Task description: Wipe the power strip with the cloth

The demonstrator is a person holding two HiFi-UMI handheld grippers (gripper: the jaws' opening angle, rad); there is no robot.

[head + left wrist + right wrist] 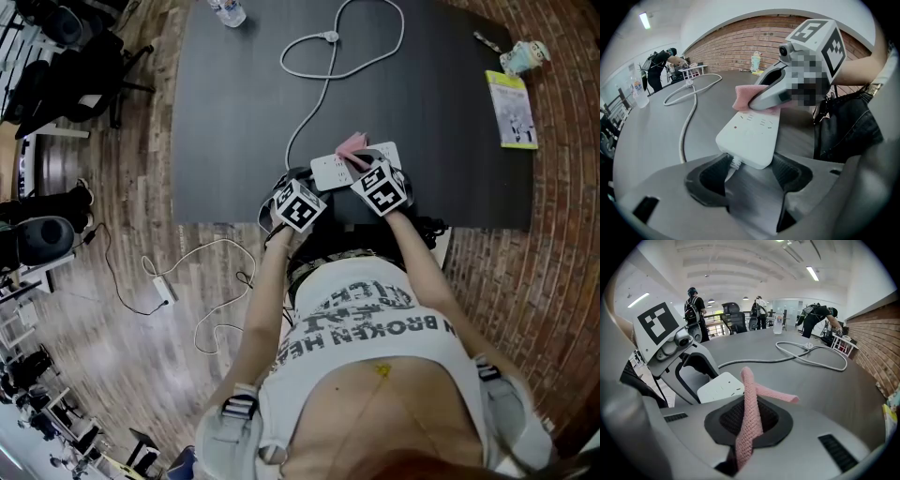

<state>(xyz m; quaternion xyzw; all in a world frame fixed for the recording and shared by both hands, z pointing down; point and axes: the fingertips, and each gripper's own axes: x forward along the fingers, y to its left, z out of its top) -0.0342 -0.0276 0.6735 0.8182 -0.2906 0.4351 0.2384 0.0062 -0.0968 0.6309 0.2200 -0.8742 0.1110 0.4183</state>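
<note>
- Apparently in the middle of the wiping step, with the soft pink knitted cloth (743, 96) resting on the far part of the flat white plastic power strip (750, 136).
- Lies flat on the dark grey table (234, 112), close to its near edge and just in front of the person; trails a round white cable (323, 94) in loops toward the far side.
- Clamped at the cable end by the left gripper (750, 173), with one dark pad against each long side of the shell.
- Pinched in the right gripper (749, 423): one fold of the cloth, standing up between the closed jaws, with the loose end falling forward toward the strip.
- Probably light and stiff, with a smooth, rather slippery shell; likely to slide or turn on the table under a sideways push.
- So best held by the narrow sides near the cable, away from the socket face, which then stays free for the cloth.
- Very limp and soft, this cloth; probably needs a low, flat pass, otherwise touches only with an edge.
- No hard pull on the cable joint, please; looks like the weakest place.
</note>
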